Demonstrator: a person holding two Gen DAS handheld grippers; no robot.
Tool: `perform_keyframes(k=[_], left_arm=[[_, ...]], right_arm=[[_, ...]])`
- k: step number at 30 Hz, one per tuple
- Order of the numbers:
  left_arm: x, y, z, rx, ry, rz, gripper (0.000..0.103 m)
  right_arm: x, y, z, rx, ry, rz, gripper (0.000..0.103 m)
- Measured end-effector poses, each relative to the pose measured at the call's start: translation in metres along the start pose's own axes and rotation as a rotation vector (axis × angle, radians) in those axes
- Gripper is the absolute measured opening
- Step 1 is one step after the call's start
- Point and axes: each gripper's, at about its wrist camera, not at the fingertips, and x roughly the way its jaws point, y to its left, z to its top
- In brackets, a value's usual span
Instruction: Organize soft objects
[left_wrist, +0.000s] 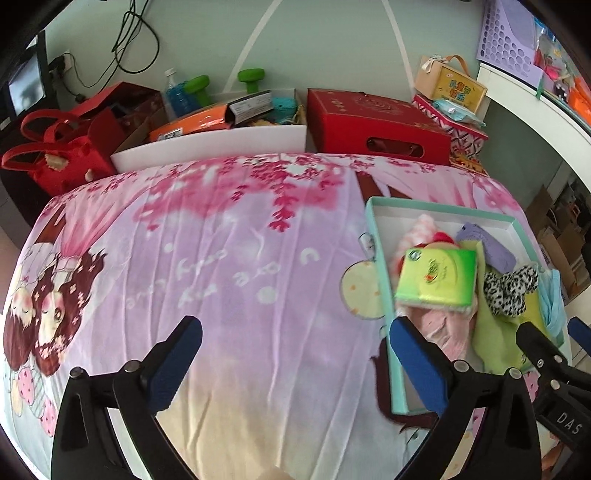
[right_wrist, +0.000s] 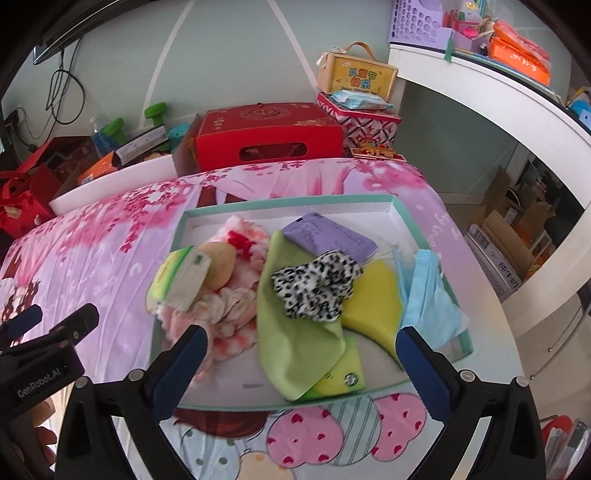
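A shallow teal-rimmed box (right_wrist: 406, 218) lies on the pink bed sheet, also in the left wrist view (left_wrist: 373, 236). In it lie a green tissue pack (left_wrist: 436, 277) (right_wrist: 177, 277), a pink-white plush doll (right_wrist: 236, 251), a green cloth (right_wrist: 291, 332), a leopard-print scrunchie (right_wrist: 317, 288) (left_wrist: 509, 288), a yellow sponge (right_wrist: 373, 306), a purple pouch (right_wrist: 328, 236) and a blue face mask (right_wrist: 424, 299). My left gripper (left_wrist: 295, 358) is open and empty over the sheet, left of the box. My right gripper (right_wrist: 299, 365) is open and empty over the box's near edge.
Beyond the bed's far edge stand a red gift box (left_wrist: 373, 125), red bags (left_wrist: 62, 155), a white bin (left_wrist: 221, 144) with boxes and green dumbbells, and a patterned tin (right_wrist: 358, 118). A white desk (right_wrist: 517, 110) curves along the right.
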Motion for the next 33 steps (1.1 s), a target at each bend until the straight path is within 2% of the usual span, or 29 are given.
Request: perform_keyframes(k=[9, 28, 33], left_arm=[[-0.01, 0.018, -0.022, 0.001, 0.025, 0.032, 0.101], [-0.023, 0.039, -0.042, -0.014, 0.022, 0.156, 0.101], [-0.025, 0.041, -0.046, -0.012, 0.026, 0.166, 0.101]], right_arm=[[-0.012, 0.019, -0.014, -0.039, 0.005, 0.015, 0.103], [-0.023, 0.041, -0.032, -0.086, 0.024, 0.035, 0.103], [-0.024, 0.043, -0.035, -0.092, 0.03, 0.035, 0.103]])
